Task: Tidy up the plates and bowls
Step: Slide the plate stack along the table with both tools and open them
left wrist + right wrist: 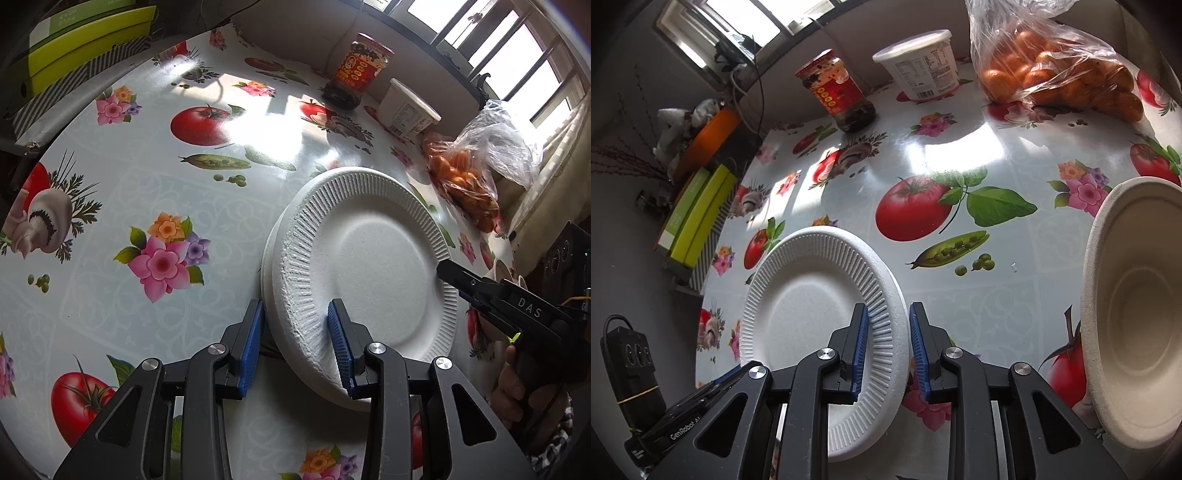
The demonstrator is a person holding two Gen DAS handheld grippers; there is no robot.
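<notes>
A stack of white foam plates [376, 266] with ribbed rims hangs just above the flowered tablecloth [147, 166]. My left gripper [295, 304] is shut on the stack's left rim, one blue pad under the edge and one on top. My right gripper [888, 306] is shut on the opposite rim of the plates [805, 310]; its black tip [448, 267] shows in the left wrist view, with a hand behind it. The left gripper [716, 380] peeks in at the lower left of the right wrist view. A beige paper bowl [1137, 306] stands to the right of the plates.
At the table's far edge stand a red-labelled jar [838, 92], a white tub [919, 66] and a plastic bag of oranges [1060, 74]. Green boxes [698, 214] lie off the table's left side, and a black power strip [631, 369] sits below.
</notes>
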